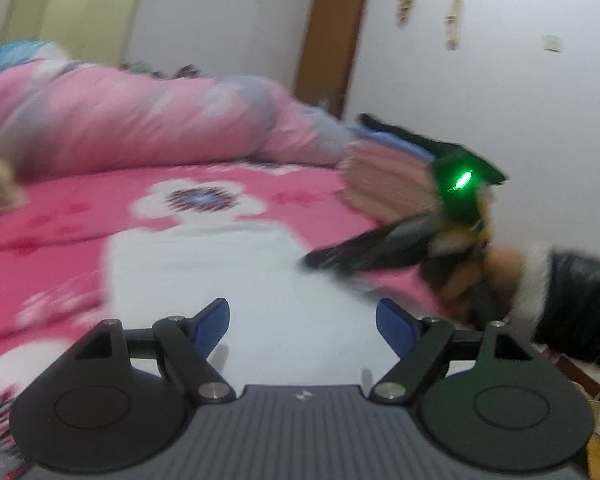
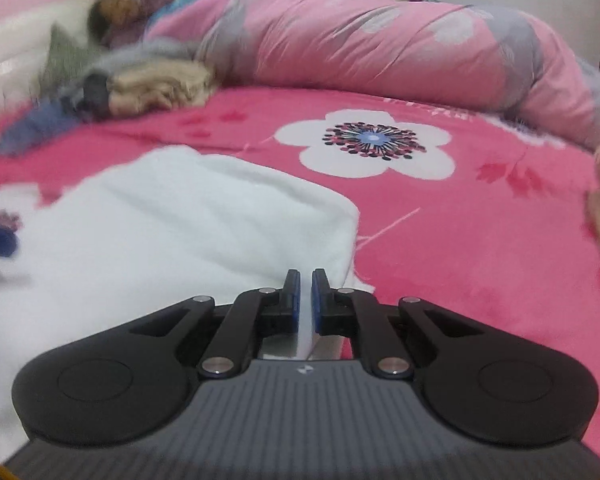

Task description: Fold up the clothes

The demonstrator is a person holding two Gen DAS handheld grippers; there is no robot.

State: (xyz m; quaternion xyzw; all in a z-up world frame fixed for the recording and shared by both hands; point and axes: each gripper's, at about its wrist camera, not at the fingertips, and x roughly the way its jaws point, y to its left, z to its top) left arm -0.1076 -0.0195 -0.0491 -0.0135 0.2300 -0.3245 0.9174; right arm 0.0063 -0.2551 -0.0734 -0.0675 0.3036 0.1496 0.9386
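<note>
Pink bedsheet [image 2: 480, 240] bears white cloth [image 2: 160, 240], stretching lengthwise away from right tongs [image 2: 306, 280].

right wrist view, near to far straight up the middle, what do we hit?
Right hand-held gripper shut on a fold of the white garment → pink bedsheet → white flower print → rolled pink quilt.

no readable text, labels or numbers
</note>
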